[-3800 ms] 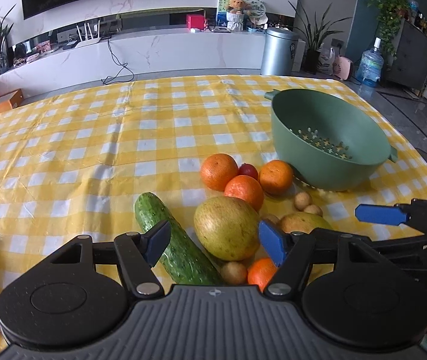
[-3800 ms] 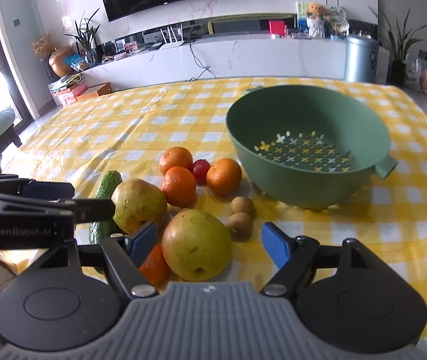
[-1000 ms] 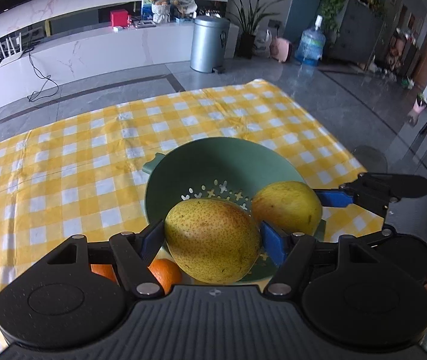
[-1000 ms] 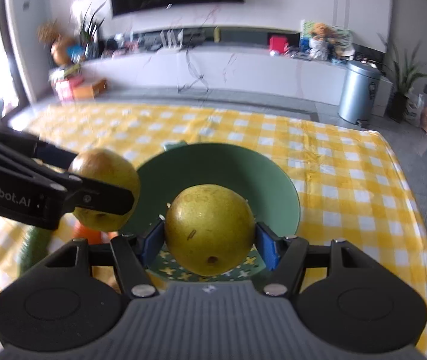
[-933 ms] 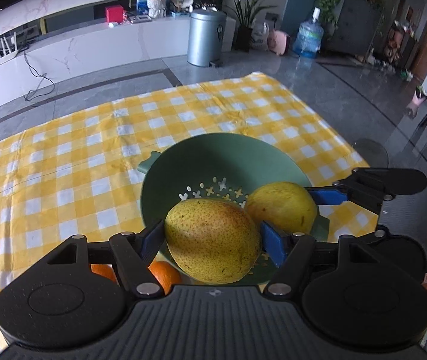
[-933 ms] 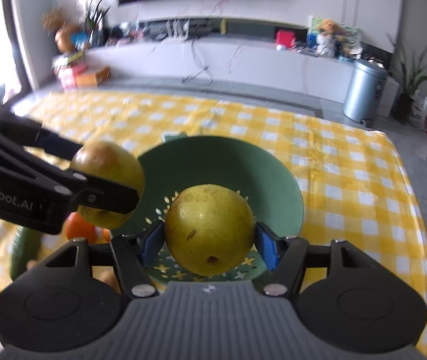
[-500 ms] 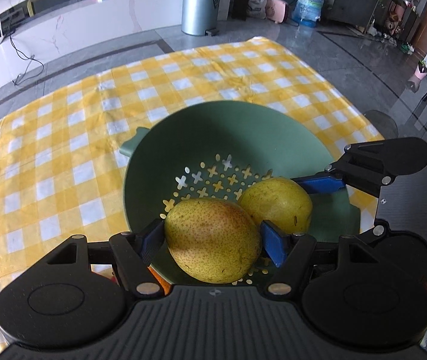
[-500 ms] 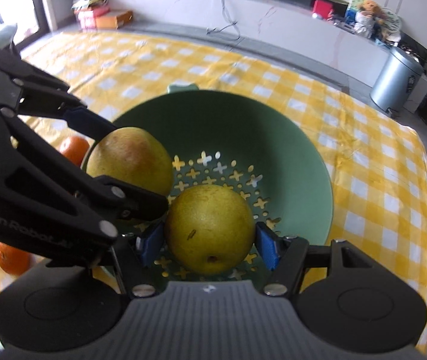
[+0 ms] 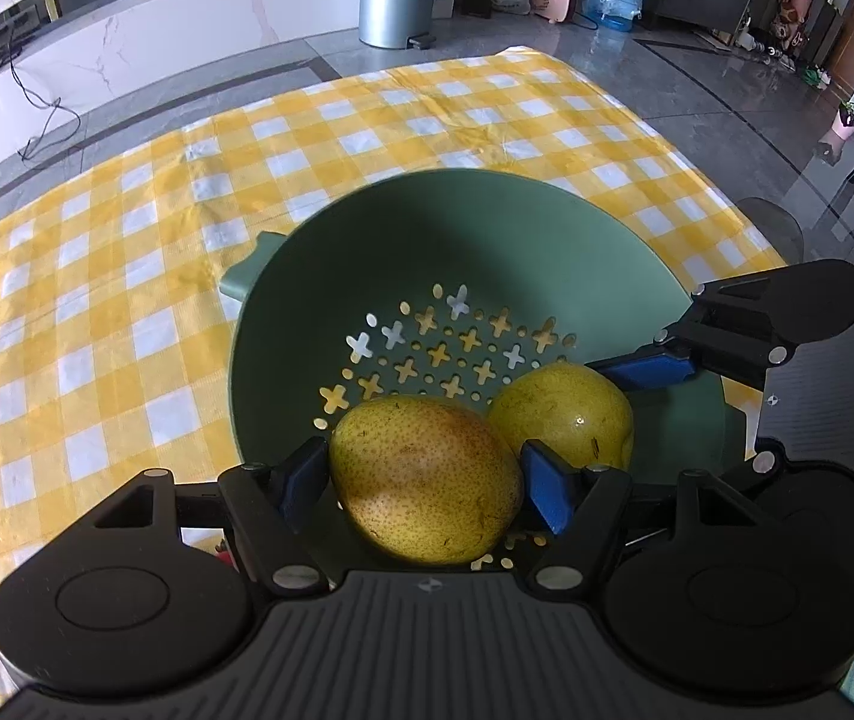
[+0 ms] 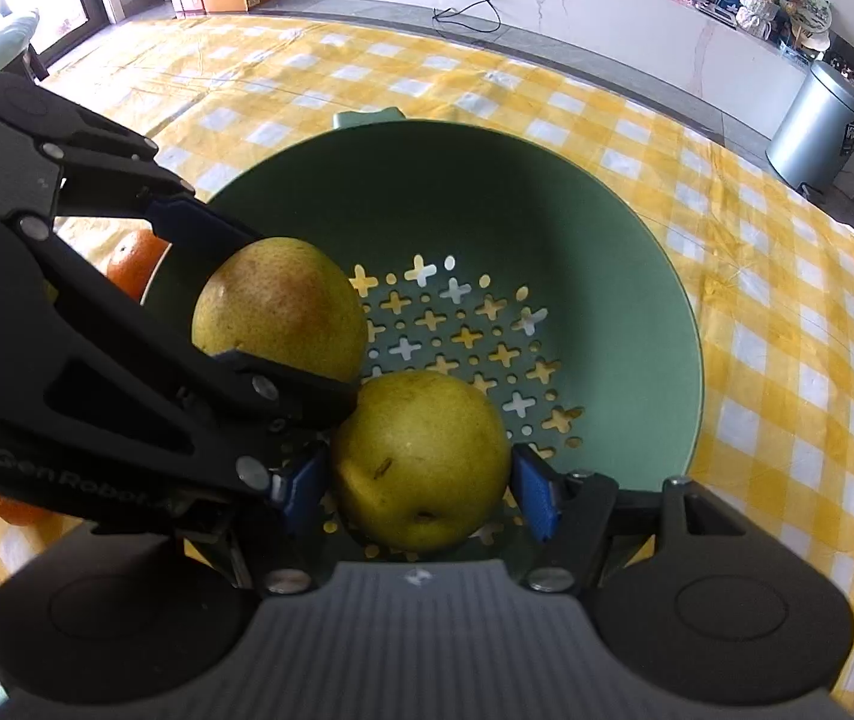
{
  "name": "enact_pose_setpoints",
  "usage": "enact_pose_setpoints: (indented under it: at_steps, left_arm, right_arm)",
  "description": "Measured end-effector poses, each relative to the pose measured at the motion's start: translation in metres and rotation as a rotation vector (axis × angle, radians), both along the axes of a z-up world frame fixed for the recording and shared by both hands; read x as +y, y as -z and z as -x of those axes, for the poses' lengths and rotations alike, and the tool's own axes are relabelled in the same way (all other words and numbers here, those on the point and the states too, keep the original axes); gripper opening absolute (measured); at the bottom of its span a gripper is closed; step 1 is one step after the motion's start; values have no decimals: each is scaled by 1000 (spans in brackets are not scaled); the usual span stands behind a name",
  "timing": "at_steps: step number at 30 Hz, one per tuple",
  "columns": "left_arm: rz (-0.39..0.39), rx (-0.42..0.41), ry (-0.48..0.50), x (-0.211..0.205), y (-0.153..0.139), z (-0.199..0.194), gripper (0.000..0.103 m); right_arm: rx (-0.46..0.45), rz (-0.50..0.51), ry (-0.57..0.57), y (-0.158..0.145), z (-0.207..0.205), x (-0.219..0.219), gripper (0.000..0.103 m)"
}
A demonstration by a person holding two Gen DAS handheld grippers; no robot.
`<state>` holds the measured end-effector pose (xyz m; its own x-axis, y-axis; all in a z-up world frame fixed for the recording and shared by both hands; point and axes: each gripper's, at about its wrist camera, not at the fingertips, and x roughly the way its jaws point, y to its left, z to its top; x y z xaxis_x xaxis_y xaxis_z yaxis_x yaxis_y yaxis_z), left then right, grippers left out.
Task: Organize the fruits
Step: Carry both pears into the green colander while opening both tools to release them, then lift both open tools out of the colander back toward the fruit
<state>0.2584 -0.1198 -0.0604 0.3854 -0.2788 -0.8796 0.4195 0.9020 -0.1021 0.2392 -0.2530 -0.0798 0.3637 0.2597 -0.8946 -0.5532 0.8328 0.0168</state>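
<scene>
Two pears sit low inside the green colander (image 9: 487, 222), each pinched in a claw. The left claw (image 9: 427, 477) grips the speckled, reddish pear (image 9: 424, 474) across its widest part, blue pads pressed against both flanks. The right claw (image 10: 421, 483) holds the yellower pear (image 10: 421, 459) the same way, stem-end dimple facing the camera. The two fruits are close beside each other, perhaps touching; I cannot tell whether either rests on the perforated bottom or hangs just above it.

Pears like these look firm, fairly heavy and smooth-skinned, so they probably bruise under a hard squeeze and roll once let go. The grip across the belly suits them; letting go gently near the bottom seems safest.

Room is tight: the left claw's arm crosses over the colander's near-left rim, close to the right claw. The far half of the colander is open. Outside the rim, at least one orange (image 10: 133, 261) lies on the checked cloth (image 9: 97, 300) covering the bench, and the bench edge falls away to the floor not far beyond the colander.
</scene>
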Motion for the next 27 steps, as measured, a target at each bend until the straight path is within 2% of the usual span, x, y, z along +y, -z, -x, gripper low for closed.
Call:
enact_pose_setpoints:
  at_steps: [4,11,16,22,27]
  left_arm:
    - [29,26,-31,3,1,-1,81]
    - [56,-26,-69,5,-12,7,84]
    - [65,-76,-74,11,-32,17,84]
    - [67,-156,-110,24,-54,43,84]
    - [73,-233,-144,41,-74,70,84]
  right_arm:
    - [-7,20,-2,-2,1,0,65]
    - [0,12,32,-9,2,-4,69]
    - [-42,-1,43,-26,11,-4,78]
    - [-115,13,63,-49,27,3,80]
    - [-193,-14,114,-67,51,5,80]
